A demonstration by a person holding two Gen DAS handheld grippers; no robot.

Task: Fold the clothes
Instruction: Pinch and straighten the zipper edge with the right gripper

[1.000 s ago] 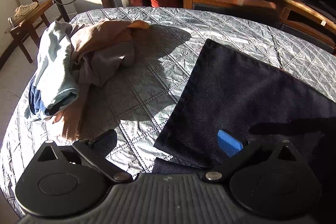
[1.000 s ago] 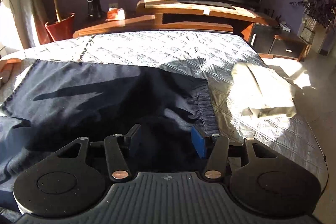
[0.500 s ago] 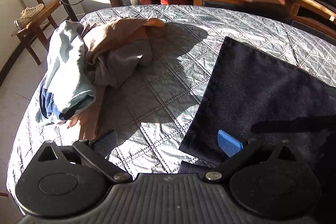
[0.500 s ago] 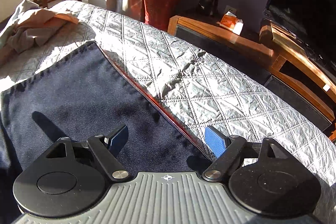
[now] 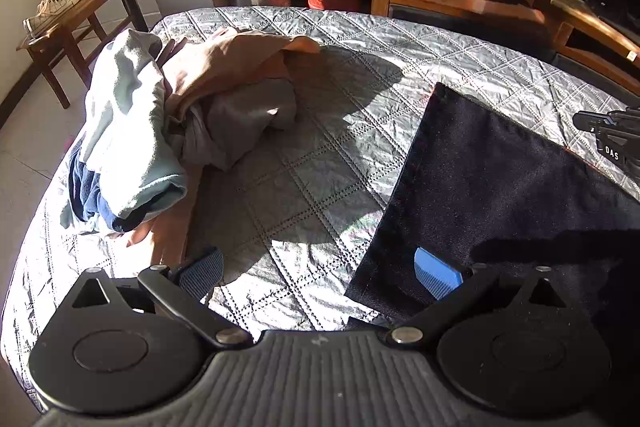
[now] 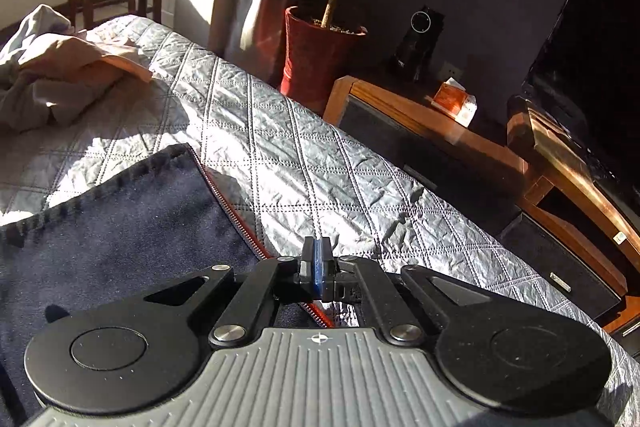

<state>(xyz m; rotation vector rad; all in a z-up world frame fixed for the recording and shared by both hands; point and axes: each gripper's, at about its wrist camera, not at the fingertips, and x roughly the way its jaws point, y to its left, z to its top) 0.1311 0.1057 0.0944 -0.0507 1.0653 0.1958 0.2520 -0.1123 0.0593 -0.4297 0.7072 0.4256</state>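
Right wrist view: right gripper (image 6: 318,269) jaws, open half a second ago, are now closing on the dark garment (image 6: 120,227) at its zipper edge. Left gripper (image 5: 320,267) jaws are staying wide open, empty, over the garment's near corner on the bed (image 5: 320,155), so a fold lift is likely starting.

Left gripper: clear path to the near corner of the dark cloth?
Probably yes. The left gripper is open, the dark cloth corner lies flat by its right finger, and only bare quilt lies around it.

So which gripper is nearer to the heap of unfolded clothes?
Left. The left gripper hovers just beside the heap; the right gripper sits farther off, at the navy garment's far edge.
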